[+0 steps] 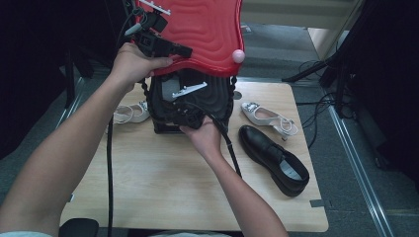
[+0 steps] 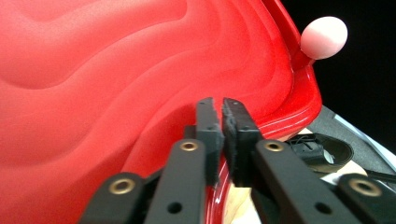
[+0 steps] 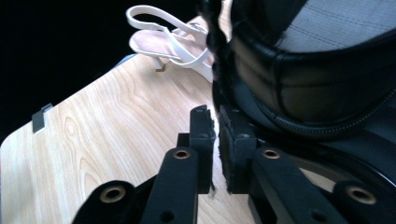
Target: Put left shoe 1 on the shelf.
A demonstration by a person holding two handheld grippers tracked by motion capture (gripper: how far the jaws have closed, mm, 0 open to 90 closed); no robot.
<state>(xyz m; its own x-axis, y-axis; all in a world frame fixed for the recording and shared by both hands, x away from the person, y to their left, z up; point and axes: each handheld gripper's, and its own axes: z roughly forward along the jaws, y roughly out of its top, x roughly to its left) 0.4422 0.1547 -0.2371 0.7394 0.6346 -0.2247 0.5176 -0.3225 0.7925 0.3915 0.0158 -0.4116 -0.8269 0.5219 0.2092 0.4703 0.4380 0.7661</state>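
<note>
Item under handling: a black case w/ a red lid [image 1: 207, 29], standing at the far-centre of the desk [image 1: 163, 187]. Lid is swung up on the far side; the black base [image 1: 190, 98] sits on the desk, interior exposed, a chain-like black edging down both sides.

Left gripper [image 1: 165, 47]: at the lid's near rim, left hand around the tool. In the left gripper view the jaws stand almost together, a thin gap between them, w/ the red rim [image 2: 280, 123] running just behind the tips. Cannot tell whether the rim is pinched or merely backed. Pink knob [image 2: 323, 37] sits at the lid's corner, apart from the jaws.

Right gripper [image 1: 190, 118]: low at the base's near wall. Right gripper view shows jaws nearly closed, nothing seen between them, black padded wall [image 3: 299, 93] just beside.

Handling, est.: lid looks a rigid moulded shell, glossy, likely slippery under hard jaws; the rim lip is the best purchase. Base appears padded, semi-stiff; could slide on the smooth wood if the lid is pushed w/o bracing.

Clearance: white sandal [image 1: 129, 113] just beside the base at left, second white sandal [image 1: 269, 117] near at right, black shoe [image 1: 274, 158] nearer the right edge. Open room is the near half of the desk. Far edge is close behind the base; risk of pushing it off.
</note>
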